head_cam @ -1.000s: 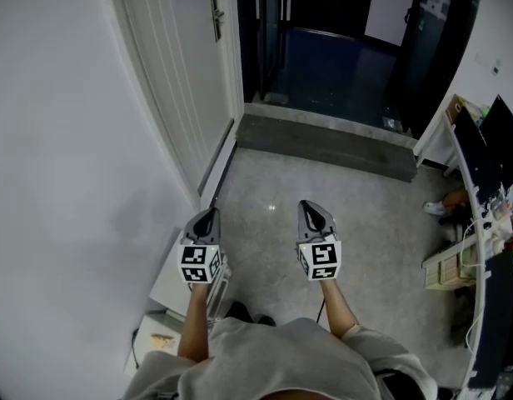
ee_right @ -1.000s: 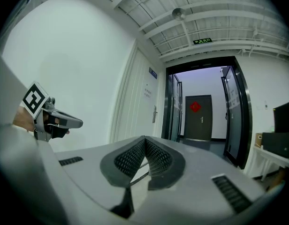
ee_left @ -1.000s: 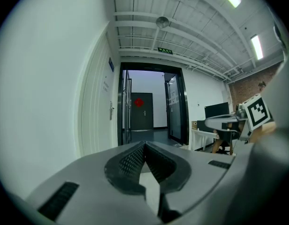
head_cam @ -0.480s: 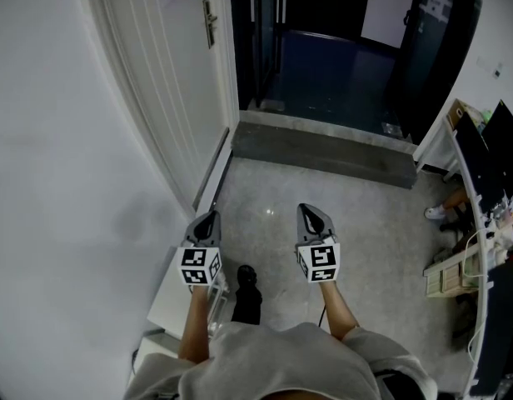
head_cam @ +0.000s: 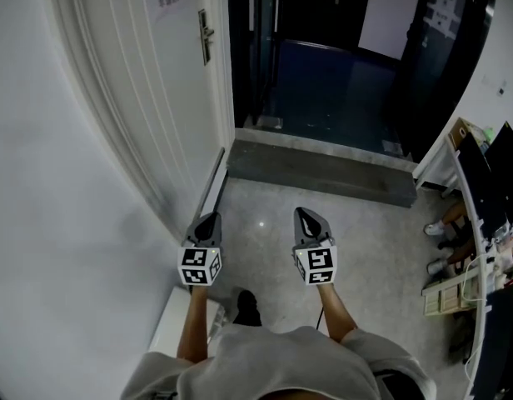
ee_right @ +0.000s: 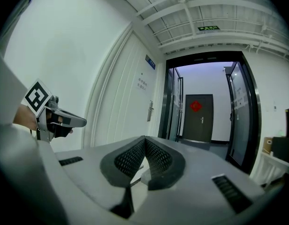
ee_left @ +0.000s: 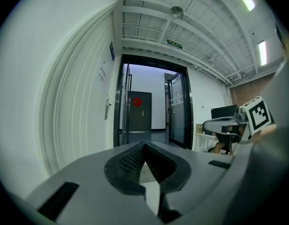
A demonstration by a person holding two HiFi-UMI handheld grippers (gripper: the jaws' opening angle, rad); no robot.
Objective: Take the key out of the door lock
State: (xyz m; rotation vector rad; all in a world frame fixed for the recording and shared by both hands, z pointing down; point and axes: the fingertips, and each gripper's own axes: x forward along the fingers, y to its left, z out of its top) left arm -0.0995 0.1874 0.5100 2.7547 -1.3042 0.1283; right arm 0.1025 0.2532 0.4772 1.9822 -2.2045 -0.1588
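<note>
A white door (head_cam: 148,98) stands open on the left, with a metal handle and lock plate (head_cam: 206,36) on its edge side. The handle also shows in the left gripper view (ee_left: 107,108) and the right gripper view (ee_right: 149,110). At this distance I cannot make out a key. My left gripper (head_cam: 208,219) and right gripper (head_cam: 305,213) are held side by side at waist height, well short of the door and pointing toward the doorway. On both, the jaws meet at the tips with nothing between them (ee_left: 144,144) (ee_right: 144,138).
A dark corridor lies beyond the doorway, with a grey threshold step (head_cam: 323,173) in front. At its far end is a dark door with a red ornament (ee_right: 195,106). A desk with monitors (head_cam: 490,182) lines the right wall, and a white cabinet (head_cam: 169,323) stands at my lower left.
I have walked toward the doorway: the door, handle and threshold sit lower and larger in the head view. Both grippers kept their pose and stayed shut.
</note>
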